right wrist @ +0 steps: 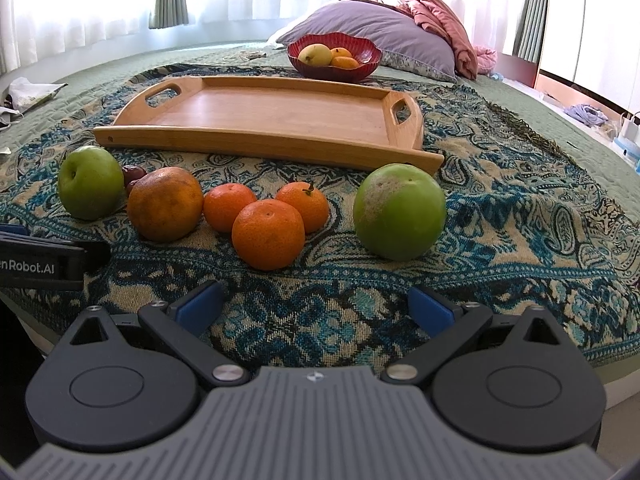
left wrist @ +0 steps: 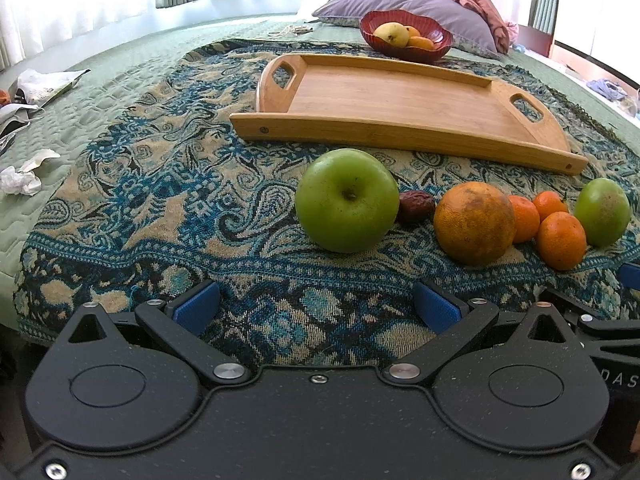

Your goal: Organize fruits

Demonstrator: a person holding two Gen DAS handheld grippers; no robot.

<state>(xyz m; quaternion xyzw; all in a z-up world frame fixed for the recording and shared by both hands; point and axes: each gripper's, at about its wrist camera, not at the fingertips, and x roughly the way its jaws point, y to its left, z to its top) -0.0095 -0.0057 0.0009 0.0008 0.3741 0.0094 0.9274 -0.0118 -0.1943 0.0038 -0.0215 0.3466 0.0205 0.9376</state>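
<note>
A row of fruit lies on a patterned blue blanket [left wrist: 160, 200]: a green apple [left wrist: 347, 200] [right wrist: 90, 182], a dark red date [left wrist: 416, 206] [right wrist: 133, 174], a large orange [left wrist: 474, 223] [right wrist: 165, 204], three small mandarins [left wrist: 561, 240] [right wrist: 268, 234] and a second green fruit [left wrist: 602, 212] [right wrist: 399, 217]. Behind them sits a wooden tray [left wrist: 400, 96] [right wrist: 272, 116] with nothing in it. My left gripper [left wrist: 316, 308] is open, just short of the apple. My right gripper [right wrist: 314, 306] is open, short of the mandarins and the green fruit.
A red bowl [left wrist: 406, 34] [right wrist: 334, 56] holding a yellow fruit and oranges stands behind the tray, in front of a purple pillow [left wrist: 416, 0] [right wrist: 376, 28]. Crumpled paper [left wrist: 22, 176] and wrappers [left wrist: 44, 84] lie on the green bedspread at the left. Curtained windows are behind.
</note>
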